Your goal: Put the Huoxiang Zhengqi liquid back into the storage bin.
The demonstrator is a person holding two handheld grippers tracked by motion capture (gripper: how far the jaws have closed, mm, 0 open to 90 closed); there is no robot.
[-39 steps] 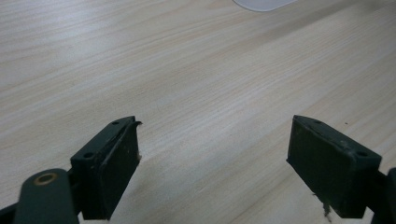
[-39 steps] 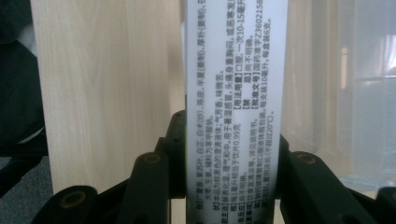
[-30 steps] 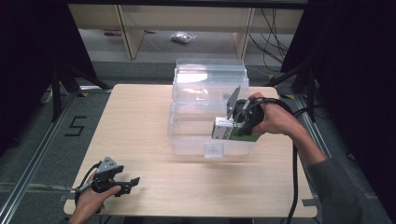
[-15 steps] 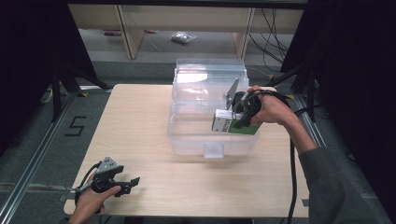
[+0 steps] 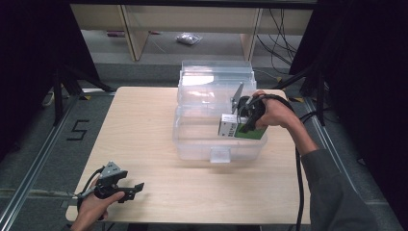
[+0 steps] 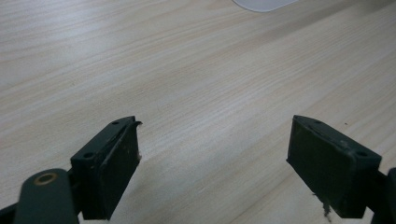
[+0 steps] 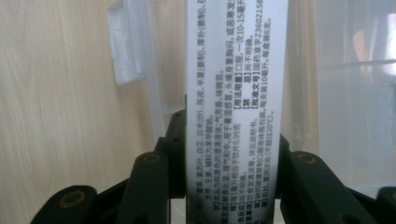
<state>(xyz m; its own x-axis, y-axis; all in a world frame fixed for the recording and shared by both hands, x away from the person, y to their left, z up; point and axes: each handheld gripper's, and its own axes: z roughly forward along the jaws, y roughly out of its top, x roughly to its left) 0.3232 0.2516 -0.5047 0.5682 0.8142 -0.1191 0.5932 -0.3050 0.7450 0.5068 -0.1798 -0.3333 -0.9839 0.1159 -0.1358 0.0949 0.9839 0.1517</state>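
**Now: box held over the clear bin, left side idle**

Right hand-held gripper [image 5: 240, 122] is out over the clear plastic bin [image 5: 192, 139], the person's right hand [image 5: 274, 113] wrapped around its body and the forearm running in from the lower right edge of the worktop [image 5: 144, 125]. Its jaws are pinched on the white-and-green box [image 5: 231, 129]; in the right gripper view the box's [image 7: 233, 93] printed white face stands straight up between the two black jaws, pads pressing both sides. From the high view the box sits within the bin's outline, toward its right end, near the front wall; whether it touches the floor of the bin I cannot tell. The bin's lid [image 5: 214, 79] is swung back behind it, and its front latch tab [image 5: 220, 155] hangs just over the wood.

Over at the near left corner, the left hand-held gripper [image 5: 132, 188] lies low above the worktop, hand [image 5: 94, 204] gripping it from behind. The left gripper view shows its jaws spread wide with bare wood grain between them. Plenty of open worktop between that corner and the bin; the bin's right wall sits near the worktop's right edge.
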